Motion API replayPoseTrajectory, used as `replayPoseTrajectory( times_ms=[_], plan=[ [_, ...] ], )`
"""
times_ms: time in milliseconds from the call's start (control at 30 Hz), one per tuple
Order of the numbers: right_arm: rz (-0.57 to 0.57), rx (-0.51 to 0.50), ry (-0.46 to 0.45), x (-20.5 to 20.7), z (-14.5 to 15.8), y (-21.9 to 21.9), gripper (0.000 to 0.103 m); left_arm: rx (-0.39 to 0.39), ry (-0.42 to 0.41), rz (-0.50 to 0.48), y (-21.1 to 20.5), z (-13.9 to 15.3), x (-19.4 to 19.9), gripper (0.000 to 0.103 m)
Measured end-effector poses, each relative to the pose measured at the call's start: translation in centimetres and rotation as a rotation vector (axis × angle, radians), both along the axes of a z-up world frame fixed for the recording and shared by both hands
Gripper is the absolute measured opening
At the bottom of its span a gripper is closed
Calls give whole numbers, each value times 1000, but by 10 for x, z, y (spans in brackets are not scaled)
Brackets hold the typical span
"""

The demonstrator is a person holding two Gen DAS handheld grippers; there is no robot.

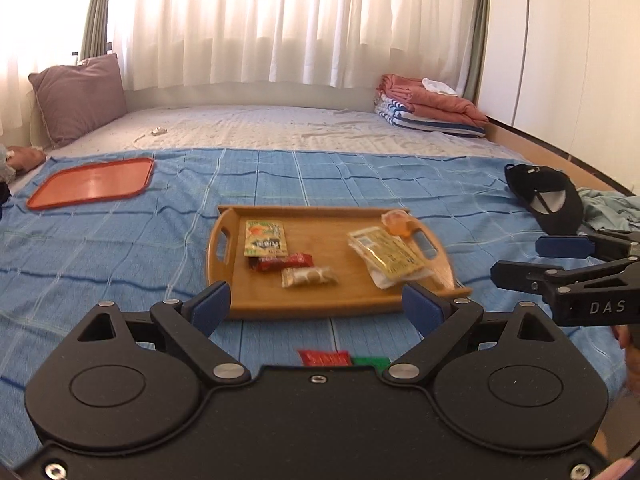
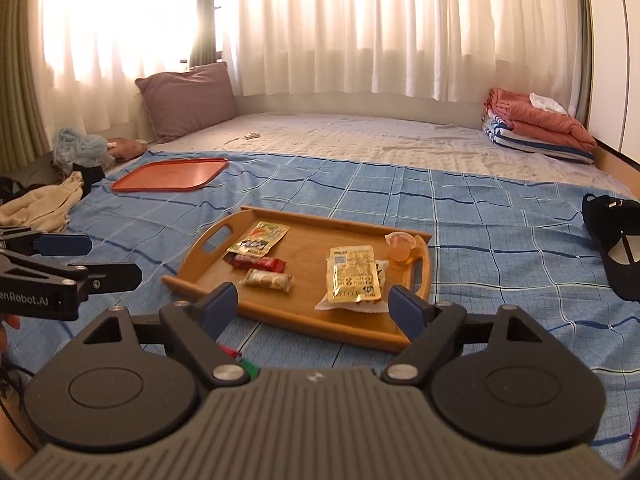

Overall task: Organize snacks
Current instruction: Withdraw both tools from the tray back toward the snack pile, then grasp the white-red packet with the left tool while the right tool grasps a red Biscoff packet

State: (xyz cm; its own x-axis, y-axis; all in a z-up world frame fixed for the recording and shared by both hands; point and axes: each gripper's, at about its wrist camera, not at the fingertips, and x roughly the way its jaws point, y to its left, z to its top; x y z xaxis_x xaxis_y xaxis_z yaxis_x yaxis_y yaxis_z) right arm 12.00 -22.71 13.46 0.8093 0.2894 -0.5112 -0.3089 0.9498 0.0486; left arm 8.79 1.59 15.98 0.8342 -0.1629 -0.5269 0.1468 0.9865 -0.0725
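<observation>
Here both my left gripper (image 1: 316, 306) and right gripper (image 2: 314, 306) gape empty above the bed's blue cloth (image 1: 120, 248), facing the wooden tray (image 1: 320, 300) of snacks.

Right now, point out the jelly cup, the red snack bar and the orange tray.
jelly cup (image 2: 400, 249), right wrist view, on its clear side.
red snack bar (image 2: 260, 263), right wrist view, middle of the wrapper.
orange tray (image 1: 94, 183), left wrist view, its flat centre.

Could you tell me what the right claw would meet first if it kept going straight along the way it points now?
Most likely the near rim of the wooden tray, then the yellow packet behind it. The right claw stands open and empty; depth is unclear.
</observation>
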Motion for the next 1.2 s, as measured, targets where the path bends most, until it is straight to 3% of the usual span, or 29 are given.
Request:
replayPoseTrajectory(
  times_ms=[300, 467, 600, 900, 1067, 1200],
  plan=[
    [8, -4, -8, -40, -24, -2, 90, 4, -13, 8, 6, -18, -50, 93],
    [9, -14, 23, -50, -48, -2, 90, 10, 0, 27, 7, -42, -65, 93],
    [9, -15, 44, -57, -67, -1, 90, 65, -13, 43, 0, -66, -74, 94],
    [37, -20, 76, -74, -105, -3, 89, 95, 16, 39, -21, -122, -74, 93],
    [41, 5, 72, -78, -113, -10, 89, 43, 56, 25, -30, -140, -62, 80],
    [38, -7, 67, -77, -116, -12, 89, 32, 79, -2, -41, -150, -54, 59]
  ],
)
